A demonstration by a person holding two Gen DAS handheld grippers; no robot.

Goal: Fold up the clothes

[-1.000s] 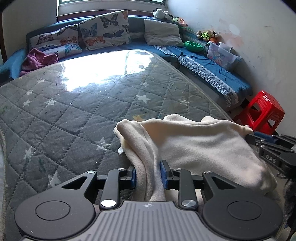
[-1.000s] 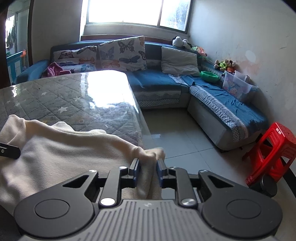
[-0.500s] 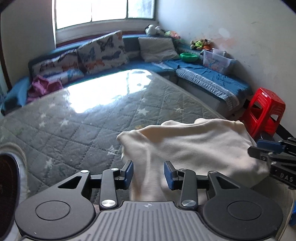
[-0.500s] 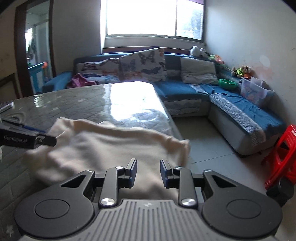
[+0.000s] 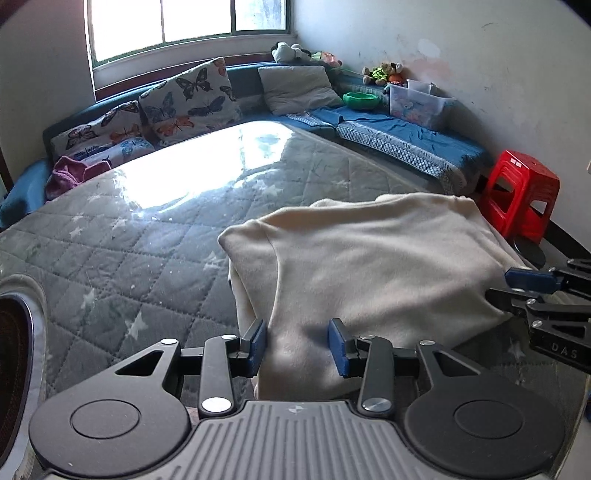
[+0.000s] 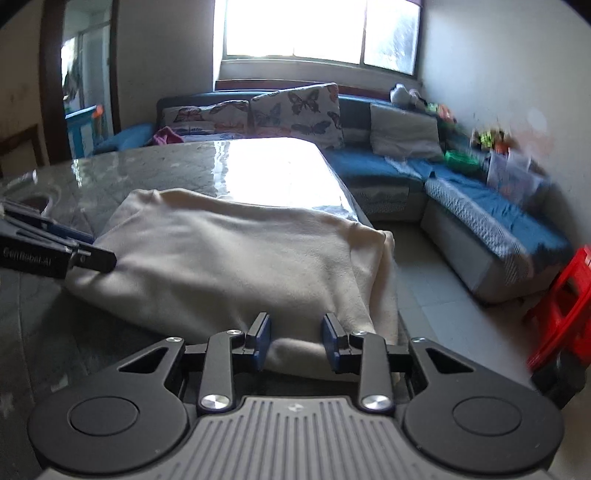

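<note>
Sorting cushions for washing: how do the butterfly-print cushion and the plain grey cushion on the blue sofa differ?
The butterfly-print cushion carries coloured butterflies on white; the plain grey cushion has no pattern. The butterfly one sits nearer the window's middle, the grey one nearer the corner. Both lean on the sofa's backrest.

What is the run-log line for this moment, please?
left gripper: open | right gripper: open | cream fleece garment: folded, lying on grey quilted table cover

Window [image 6: 321,29] daylight glares; right view slightly blurred.
</note>
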